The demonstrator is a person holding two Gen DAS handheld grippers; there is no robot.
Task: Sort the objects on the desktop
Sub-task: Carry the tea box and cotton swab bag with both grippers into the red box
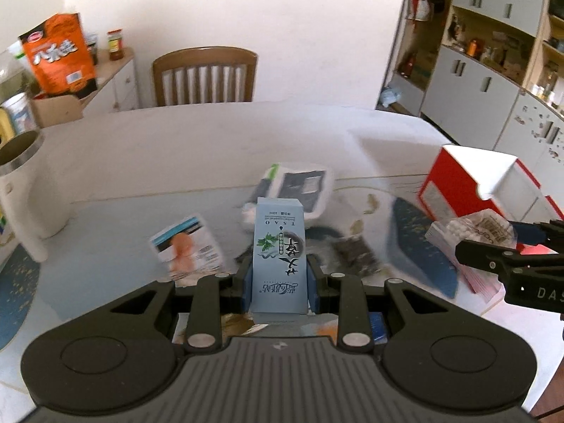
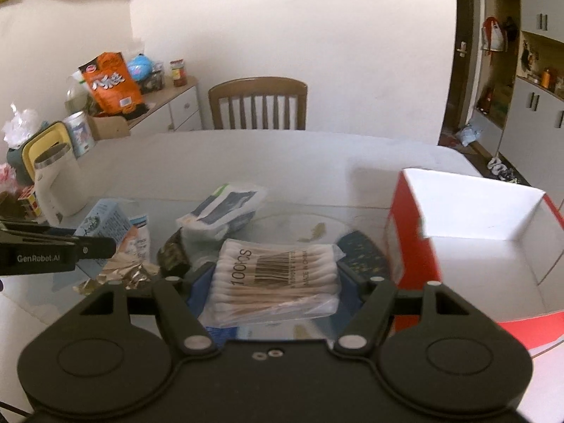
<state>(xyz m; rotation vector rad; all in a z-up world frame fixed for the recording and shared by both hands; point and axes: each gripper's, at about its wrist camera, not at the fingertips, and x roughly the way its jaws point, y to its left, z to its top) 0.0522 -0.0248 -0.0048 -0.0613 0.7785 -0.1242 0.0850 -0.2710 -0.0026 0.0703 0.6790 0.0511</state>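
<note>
- Pale-blue cardboard, tall and narrow: tea box (image 1: 278, 257) clamped upright between the blue pads of the left claw (image 1: 279, 282), lifted above the worktop (image 1: 211, 148).
- Crinkly clear plastic over wooden-stemmed cotton swabs: swab pack (image 2: 278, 275) pinched flat in the right claw (image 2: 276, 282), held just left of the red carton (image 2: 469, 232).
- Red outside, white inside, open at the top, standing at the worktop's right edge.
- Left of the carton, in a loose clutter: white plastic pouch with dark label (image 2: 222, 208), crumpled foil wrapper (image 2: 120, 276), small card packet with an orange figure (image 1: 187, 246), dark speckled packet (image 1: 352, 250).
- Far left of the carton, near the worktop's edge: cream kettle (image 2: 60, 183) with a steel rim.
- Beyond the carton, past the far edge: wooden slat-back chair (image 2: 257, 104) against a plain wall.
- Smooth, glossy surface with blue patterned patches; broad bare stretch behind the clutter toward the chair.
- Between swab pack and carton wall, only a narrow gap.
</note>
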